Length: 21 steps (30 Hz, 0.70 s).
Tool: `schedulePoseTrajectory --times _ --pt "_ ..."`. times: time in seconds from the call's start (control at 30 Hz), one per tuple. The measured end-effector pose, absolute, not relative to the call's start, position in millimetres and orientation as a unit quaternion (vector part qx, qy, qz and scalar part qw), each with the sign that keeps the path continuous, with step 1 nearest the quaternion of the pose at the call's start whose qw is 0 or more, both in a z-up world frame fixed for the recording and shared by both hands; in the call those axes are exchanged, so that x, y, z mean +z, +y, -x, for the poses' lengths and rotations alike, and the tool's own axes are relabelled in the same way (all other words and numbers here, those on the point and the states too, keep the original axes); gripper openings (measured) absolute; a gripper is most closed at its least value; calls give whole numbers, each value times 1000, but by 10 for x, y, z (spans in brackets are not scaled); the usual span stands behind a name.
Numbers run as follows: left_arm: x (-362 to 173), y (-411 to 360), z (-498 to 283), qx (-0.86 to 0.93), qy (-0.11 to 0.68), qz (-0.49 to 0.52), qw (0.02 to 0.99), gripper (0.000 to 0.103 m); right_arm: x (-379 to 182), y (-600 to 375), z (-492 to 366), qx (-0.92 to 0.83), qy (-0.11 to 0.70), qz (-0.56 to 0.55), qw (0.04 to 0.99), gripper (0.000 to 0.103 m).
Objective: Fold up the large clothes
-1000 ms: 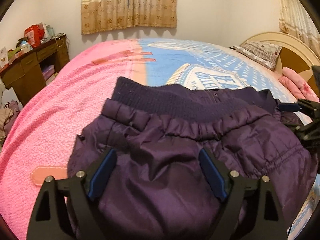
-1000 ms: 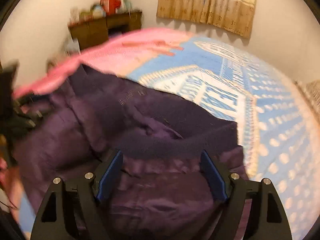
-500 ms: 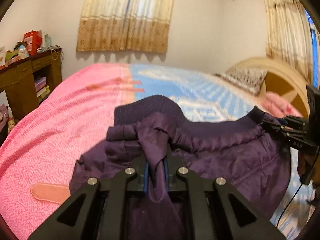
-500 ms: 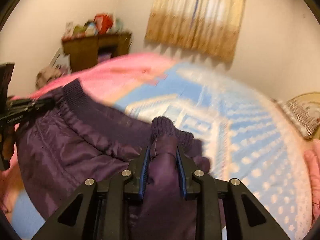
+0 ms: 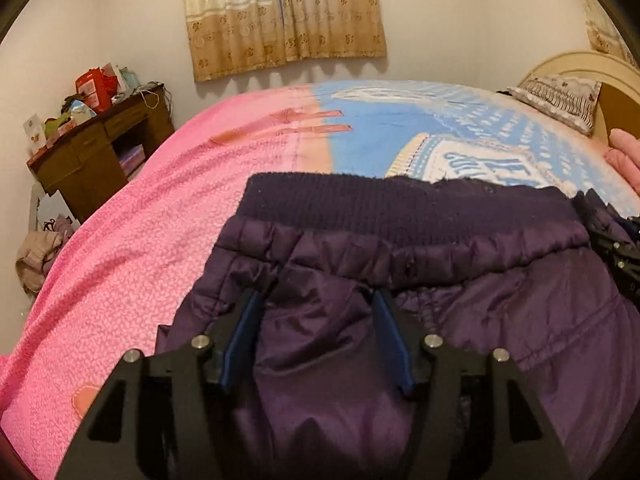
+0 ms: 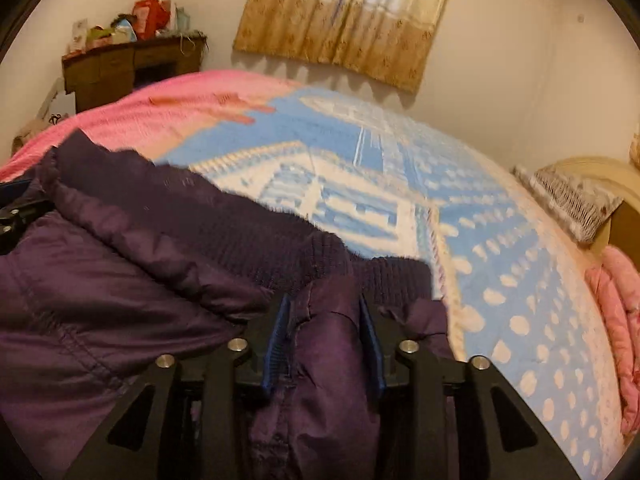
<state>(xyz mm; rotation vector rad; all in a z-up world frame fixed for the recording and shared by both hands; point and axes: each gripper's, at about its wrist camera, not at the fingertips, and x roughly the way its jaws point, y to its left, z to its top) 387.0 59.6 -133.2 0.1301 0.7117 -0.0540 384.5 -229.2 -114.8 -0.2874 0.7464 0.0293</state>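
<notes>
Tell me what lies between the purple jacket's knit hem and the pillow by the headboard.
Only bare bedspread: its blue and white printed part runs from the purple jacket to the pillow. Both wrist views show it.

Dark purple jacket point(image 5: 500, 304) on a pink and blue-and-white patterned blanket point(image 5: 160, 240).
</notes>
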Motion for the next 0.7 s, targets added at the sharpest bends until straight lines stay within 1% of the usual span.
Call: schedulePoseTrajectory --times 0.2,0.43,0.5,0.53,0.57,0.6,0.63,0.67,0.7 --pt "-1381 618 -3863 -21 351 -61 934 66 -1159 -2360 -3868 19 370 128 920 41" --pt "-1374 611 -3828 -28 361 -55 930 66 -1214 -2230 -3845 11 370 153 916 45" --pt "-1269 641 -3816 -33 378 -42 924 66 -1138 -2263 -3851 16 385 148 911 49" --pt "-1188 669 -3769 -28 377 -25 925 66 -1064 -2286 -3829 8 393 143 908 57" --pt "-1025 721 -3650 -30 360 3 932 66 -923 -2327 -3747 -11 387 124 914 64" --pt "-923 737 -3549 -32 340 18 940 71 -782 -2357 -3630 -24 366 99 925 65" --pt "-794 749 -3430 -31 314 33 948 78 -637 -2364 -3491 -38 342 75 936 70" --pt "-668 748 -3316 -27 286 48 957 99 -513 -2333 -3350 -48 319 53 945 82" --pt "-579 723 -3231 -25 263 59 963 103 -439 -2278 -3240 -49 300 36 952 87"
